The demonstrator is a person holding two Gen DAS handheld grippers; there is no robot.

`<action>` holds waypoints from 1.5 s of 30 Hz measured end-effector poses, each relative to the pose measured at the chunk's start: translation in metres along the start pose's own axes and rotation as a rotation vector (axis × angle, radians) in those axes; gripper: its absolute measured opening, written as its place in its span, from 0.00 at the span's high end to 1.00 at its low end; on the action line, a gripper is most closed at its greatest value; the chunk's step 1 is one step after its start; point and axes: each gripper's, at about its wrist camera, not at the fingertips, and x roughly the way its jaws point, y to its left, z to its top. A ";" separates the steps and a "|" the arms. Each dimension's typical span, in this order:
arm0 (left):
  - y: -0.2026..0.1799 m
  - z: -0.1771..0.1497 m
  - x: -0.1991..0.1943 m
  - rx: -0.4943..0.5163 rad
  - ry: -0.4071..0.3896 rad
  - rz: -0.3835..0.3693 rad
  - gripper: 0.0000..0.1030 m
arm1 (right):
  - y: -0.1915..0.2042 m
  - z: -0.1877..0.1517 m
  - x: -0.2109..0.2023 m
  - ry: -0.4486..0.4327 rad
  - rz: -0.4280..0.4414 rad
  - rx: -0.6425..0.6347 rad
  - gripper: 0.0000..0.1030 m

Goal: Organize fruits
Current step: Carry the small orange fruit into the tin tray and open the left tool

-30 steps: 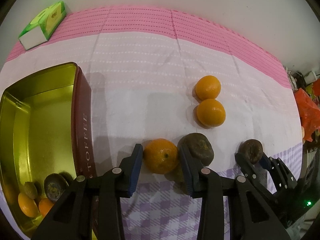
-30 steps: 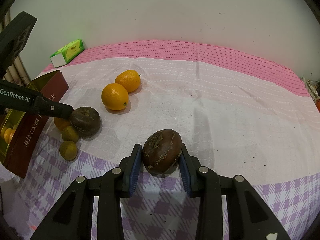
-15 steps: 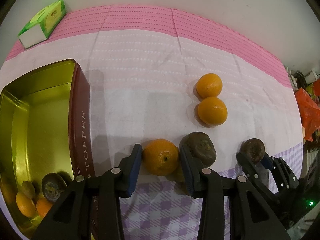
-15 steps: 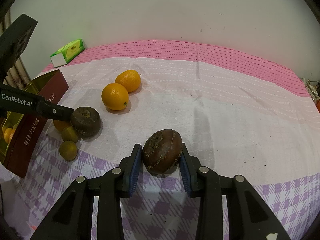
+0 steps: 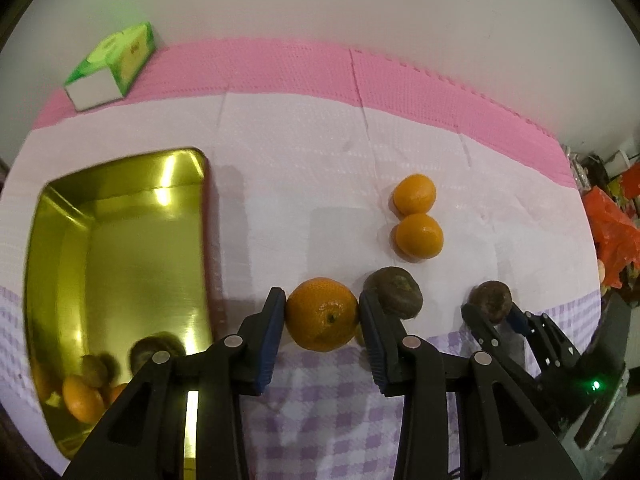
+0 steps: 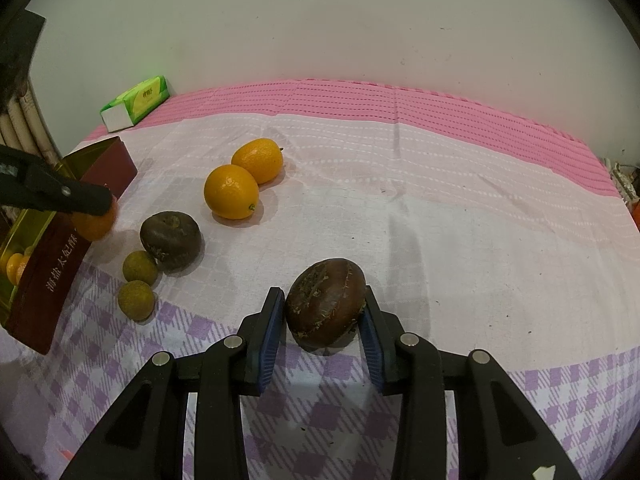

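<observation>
Item 1, left gripper [image 5: 322, 316]: my pads are closed narrowly on a mandarin [image 5: 322, 313], one pad on each flank. The fruit is near round, so no clear long axis; its stem dimple faces the camera and slightly down. In the right wrist view it appears raised off the cloth, beside the tin's near corner.

Item 2, right gripper [image 6: 325, 316]: closed narrowly on a dark brown fruit [image 6: 326, 301], pads against both sides. This one is oval, its long axis tilted from lower left to upper right across the jaws; the rough stem end faces upper left. It looks to rest on the tablecloth [image 6: 460, 220], where the white area meets the purple check.

Item 3, tin [image 5: 120, 248]: gold inside, dark red outside, standing open at the table's left. Its long axis runs away from me. Several small oranges and dark fruits lie in the near end; exact count blurred.

Item 4, loose on cloth: two oranges [image 6: 231, 191] touching, lined up pointing away and to the right; a second brown fruit [image 6: 171, 235] just left of them; two small green-yellow fruits [image 6: 136, 300] beside it, near the tin.

Item 5, green tissue pack [image 6: 136, 100]: far left, on the pink band, long axis angled toward the wall
</observation>
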 end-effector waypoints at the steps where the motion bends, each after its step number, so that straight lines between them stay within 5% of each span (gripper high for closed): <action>1: 0.002 0.000 -0.003 0.003 -0.006 0.006 0.62 | 0.000 0.000 0.001 0.000 -0.001 -0.001 0.65; 12: 0.065 -0.004 -0.041 -0.024 -0.058 0.135 0.62 | 0.000 0.001 0.002 0.001 -0.004 -0.006 0.65; 23: 0.137 -0.015 -0.021 -0.100 -0.012 0.257 0.62 | 0.000 0.001 0.002 0.001 -0.009 -0.010 0.65; 45: 0.143 -0.019 0.000 -0.065 0.013 0.306 0.61 | 0.000 0.001 0.002 0.002 -0.011 -0.012 0.65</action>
